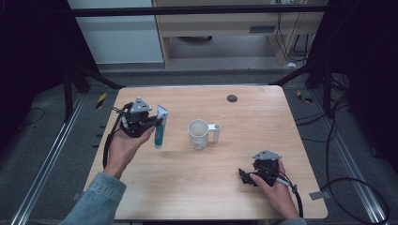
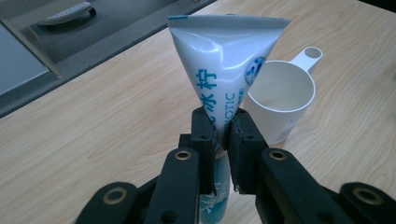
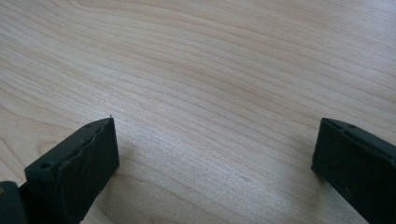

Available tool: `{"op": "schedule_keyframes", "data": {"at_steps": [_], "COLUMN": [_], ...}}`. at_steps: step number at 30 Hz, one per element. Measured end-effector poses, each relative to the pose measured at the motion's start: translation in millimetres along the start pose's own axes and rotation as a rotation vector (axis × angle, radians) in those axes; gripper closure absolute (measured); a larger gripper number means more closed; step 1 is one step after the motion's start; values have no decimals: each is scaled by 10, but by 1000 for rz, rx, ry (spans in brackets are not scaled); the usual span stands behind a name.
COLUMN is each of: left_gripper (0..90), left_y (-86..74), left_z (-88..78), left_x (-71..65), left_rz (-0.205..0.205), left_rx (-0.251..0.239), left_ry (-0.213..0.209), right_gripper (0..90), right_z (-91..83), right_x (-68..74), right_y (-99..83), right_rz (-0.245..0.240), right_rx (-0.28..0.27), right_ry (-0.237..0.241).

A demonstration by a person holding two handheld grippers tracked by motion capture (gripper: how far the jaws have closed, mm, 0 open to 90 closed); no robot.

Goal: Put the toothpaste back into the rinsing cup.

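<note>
A white and teal toothpaste tube (image 1: 160, 126) stands upright, crimped end up, left of the table's middle. My left gripper (image 1: 151, 123) is shut on the toothpaste tube (image 2: 219, 74) around its middle, with both jaws pressed flat against it. A white cup with a handle (image 1: 200, 133) stands open side up at the table's centre, just right of the tube; the cup (image 2: 282, 100) appears behind the tube in the left gripper view. My right gripper (image 1: 244, 177) rests low near the front right of the table, open, with bare wood between its jaws (image 3: 215, 154).
The wooden table (image 1: 244, 112) has a small dark round spot (image 1: 232, 98) near its far edge. Cables (image 1: 347, 187) trail on the floor to the right. A pale cabinet (image 1: 220, 28) stands beyond the table.
</note>
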State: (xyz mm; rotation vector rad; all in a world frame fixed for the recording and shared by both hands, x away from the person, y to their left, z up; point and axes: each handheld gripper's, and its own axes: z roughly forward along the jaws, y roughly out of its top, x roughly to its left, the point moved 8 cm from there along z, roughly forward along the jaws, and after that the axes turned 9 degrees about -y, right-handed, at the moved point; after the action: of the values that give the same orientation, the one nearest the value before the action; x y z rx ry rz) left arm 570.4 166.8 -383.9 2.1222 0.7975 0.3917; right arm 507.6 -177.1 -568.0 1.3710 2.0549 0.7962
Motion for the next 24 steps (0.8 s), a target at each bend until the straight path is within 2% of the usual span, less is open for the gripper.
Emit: {"op": "schedule_keyframes", "data": {"at_steps": [9, 12, 17, 19, 24], "left_gripper": [813, 813, 813, 813, 813], "left_y": [47, 85, 157, 184, 220], "left_z": [-33, -44, -41, -30, -4], "left_x": [-42, -64, -143, -165, -200], "left_rz": [5, 3, 24, 18, 30], "left_rx": [-31, -57, -72, -84, -75], "left_ry": [-13, -14, -14, -14, -29], "right_gripper": [7, 7, 6, 6, 6], "right_z": [0, 0, 0, 0, 0], "right_x": [0, -1, 0, -1, -1], "right_y": [0, 0, 0, 0, 0], "right_rz": [1, -1, 0, 0, 0], "right_rx": [0, 0, 0, 0, 0], "right_ry": [-1, -1, -1, 0, -1]}}
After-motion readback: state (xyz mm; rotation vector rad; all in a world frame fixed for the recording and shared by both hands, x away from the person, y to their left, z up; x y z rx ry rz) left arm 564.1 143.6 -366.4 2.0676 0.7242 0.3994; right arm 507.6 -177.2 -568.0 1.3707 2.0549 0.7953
